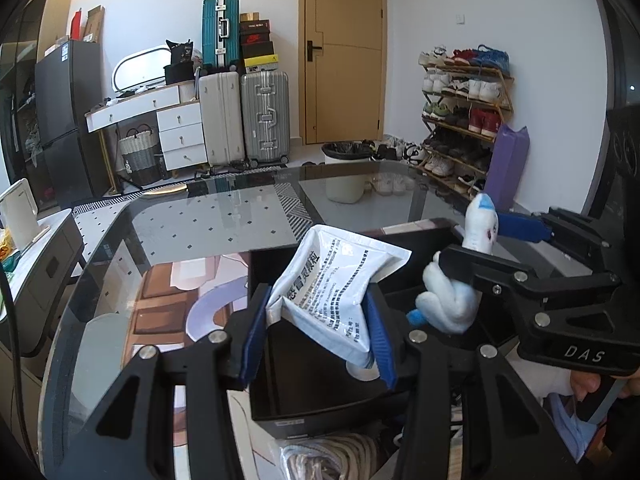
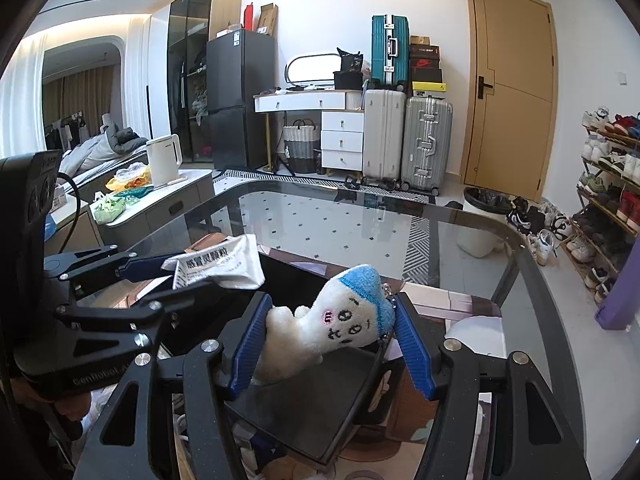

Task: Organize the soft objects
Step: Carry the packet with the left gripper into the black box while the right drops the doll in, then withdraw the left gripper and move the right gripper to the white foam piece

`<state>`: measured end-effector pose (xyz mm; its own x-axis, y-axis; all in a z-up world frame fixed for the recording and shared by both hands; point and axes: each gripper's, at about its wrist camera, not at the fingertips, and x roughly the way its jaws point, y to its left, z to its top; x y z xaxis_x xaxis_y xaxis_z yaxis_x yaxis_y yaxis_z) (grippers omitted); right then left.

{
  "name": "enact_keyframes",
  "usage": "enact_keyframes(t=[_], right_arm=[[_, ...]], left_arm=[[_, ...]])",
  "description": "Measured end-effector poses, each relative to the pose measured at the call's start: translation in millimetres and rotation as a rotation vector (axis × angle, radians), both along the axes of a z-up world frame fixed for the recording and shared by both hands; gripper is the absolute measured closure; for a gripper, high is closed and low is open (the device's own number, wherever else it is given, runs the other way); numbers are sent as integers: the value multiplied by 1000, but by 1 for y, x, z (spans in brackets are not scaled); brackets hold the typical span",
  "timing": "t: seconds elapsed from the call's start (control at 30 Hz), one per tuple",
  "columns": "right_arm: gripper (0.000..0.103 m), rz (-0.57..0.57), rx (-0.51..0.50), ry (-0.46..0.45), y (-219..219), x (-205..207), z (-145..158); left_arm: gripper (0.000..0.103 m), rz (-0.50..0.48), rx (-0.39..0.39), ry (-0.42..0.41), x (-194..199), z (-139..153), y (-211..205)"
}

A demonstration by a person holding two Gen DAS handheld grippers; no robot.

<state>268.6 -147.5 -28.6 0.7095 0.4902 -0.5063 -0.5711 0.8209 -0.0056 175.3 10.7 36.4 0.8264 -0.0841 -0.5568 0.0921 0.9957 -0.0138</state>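
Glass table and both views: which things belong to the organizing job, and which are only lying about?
Job:
left hand-held gripper, shut on the pouch
right hand-held gripper, shut on the plush
black box under both

Lying about:
kettle
suitcases
shoe rack
bin
rope in front of the box

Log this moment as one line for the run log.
left gripper: shut on sachet | right gripper: shut on plush | both held above black box | nothing released yet
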Motion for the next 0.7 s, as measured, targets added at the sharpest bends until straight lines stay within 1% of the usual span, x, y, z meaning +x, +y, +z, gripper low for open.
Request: enact_keyframes(t=[0.1,0.17,0.27,0.3,0.33,0.37,0.47,0.5,0.53,0.57,0.67,0.7], right_arm=[[41,4,-5,7,2,2,-6],[41,1,-10,14,0,1,-9],[38,9,-9,13,-1,0,-8],[33,9,-8,6,-2,-1,-7],[27,3,-9,-4,-3,-3,-6],[17,-5,-6,-13,-5,-5,-4],[12,-27,13,-35,-15,-12,3],[8,-38,15,-38,-19,-14,6],[5,-44,17,-40,-23,-16,9],[2,-48,18,-38,-27,-19,11],[1,-43,14,-27,-37,-32,14],[1,-47,9,-24,-41,-37,15]], left_arm=[[57,-7,3,16,3,-4,-2],[56,-14,13,11,2,-6,-4],[53,-23,4,13,1,-5,-3],[48,-22,1,15,1,-3,-4],[45,-21,-8,16,0,-1,-3],[44,-23,-17,15,-1,0,-2],[35,-26,-24,-2,-8,5,-1],[28,-24,-18,-8,-11,6,-2],[18,-20,-13,-15,-15,8,-2],[15,-16,-14,-24,-19,10,-1],[12,-21,-26,-39,-32,14,1],[6,-17,-24,-38,-35,14,1]])
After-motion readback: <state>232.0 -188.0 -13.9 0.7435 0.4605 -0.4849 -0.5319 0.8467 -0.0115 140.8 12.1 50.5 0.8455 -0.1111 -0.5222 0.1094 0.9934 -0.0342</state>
